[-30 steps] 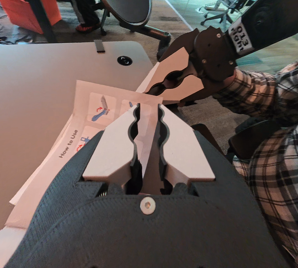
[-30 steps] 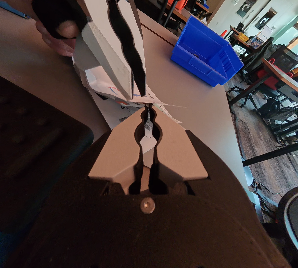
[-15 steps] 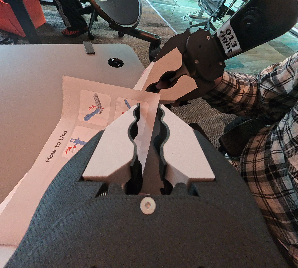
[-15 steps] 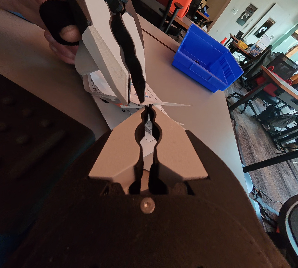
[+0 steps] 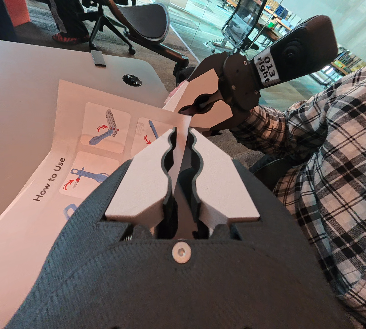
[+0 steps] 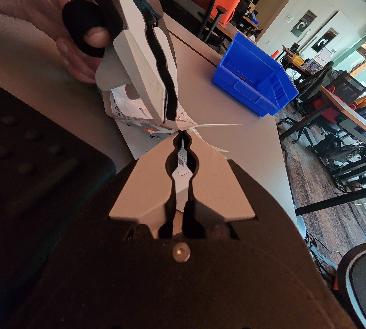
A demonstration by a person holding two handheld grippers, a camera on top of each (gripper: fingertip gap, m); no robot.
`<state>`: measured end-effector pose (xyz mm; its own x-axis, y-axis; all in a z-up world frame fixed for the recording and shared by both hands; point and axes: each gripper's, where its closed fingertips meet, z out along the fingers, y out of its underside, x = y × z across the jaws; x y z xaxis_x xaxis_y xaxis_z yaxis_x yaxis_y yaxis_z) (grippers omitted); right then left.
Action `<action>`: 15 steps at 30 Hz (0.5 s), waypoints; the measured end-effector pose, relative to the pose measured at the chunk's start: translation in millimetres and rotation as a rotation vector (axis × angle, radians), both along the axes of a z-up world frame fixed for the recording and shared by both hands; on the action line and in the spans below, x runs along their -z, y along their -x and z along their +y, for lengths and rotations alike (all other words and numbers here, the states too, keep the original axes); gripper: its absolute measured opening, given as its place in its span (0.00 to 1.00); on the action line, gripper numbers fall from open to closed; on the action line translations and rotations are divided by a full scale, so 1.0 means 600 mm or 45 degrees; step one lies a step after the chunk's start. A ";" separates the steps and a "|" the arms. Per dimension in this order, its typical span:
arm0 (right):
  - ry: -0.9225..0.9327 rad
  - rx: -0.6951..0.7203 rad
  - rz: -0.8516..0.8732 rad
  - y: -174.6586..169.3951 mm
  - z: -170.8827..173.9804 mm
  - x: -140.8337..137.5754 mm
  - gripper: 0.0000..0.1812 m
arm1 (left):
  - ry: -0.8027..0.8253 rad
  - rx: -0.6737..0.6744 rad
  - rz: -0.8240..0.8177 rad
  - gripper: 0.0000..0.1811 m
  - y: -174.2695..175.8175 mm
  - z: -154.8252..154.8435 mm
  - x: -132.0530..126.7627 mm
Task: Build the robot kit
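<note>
— Office floor, chairs and a glass wall behind; up front a pale table. What's different from a second ago?

— The sheet. A second ago more of it lay flat. Now its right-hand part has come up off the table and curves steeply, so more of its printed panels face the left wrist camera. Both grippers have risen with it.

— Who has hold of it?

— The right gripper has its tips pressed together on the sheet's raised corner. Its own view shows the same: tips meeting on the paper's edge, as they did before.

— And the left gripper?

— The sheet runs edge-on between its fingers, lying against one pad, with a dark slit beside it. From the right wrist view its tips sit right over the paper. I cannot tell if it truly clamps.

— Where is the sheet on the table?

— By the rounded corner on the right gripper's side. Its lower part rests on the table, and its lifted corner hangs out past the table's edge, just beyond the left gripper's tips. The two grippers nearly touch there.

— Anything else?

— A blue bin, well apart, near the far edge.
</note>
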<state>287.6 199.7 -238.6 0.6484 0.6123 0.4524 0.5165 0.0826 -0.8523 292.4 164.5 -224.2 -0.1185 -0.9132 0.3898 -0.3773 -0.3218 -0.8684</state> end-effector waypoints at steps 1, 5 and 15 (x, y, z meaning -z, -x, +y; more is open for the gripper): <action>0.001 -0.003 -0.002 0.001 0.000 0.000 0.00 | 0.011 -0.002 -0.008 0.02 0.001 0.001 -0.001; -0.001 -0.006 -0.005 0.002 0.001 0.000 0.00 | 0.044 -0.021 -0.027 0.00 0.003 0.006 -0.005; 0.175 -0.065 -0.141 -0.016 -0.018 0.029 0.01 | 0.037 -0.158 -0.086 0.00 0.027 0.043 -0.041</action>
<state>297.2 188.7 -256.1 0.5655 0.7043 0.4290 0.6059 -0.0020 -0.7955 275.9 190.4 -199.7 -0.0318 -0.9108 0.4116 -0.2742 -0.3881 -0.8799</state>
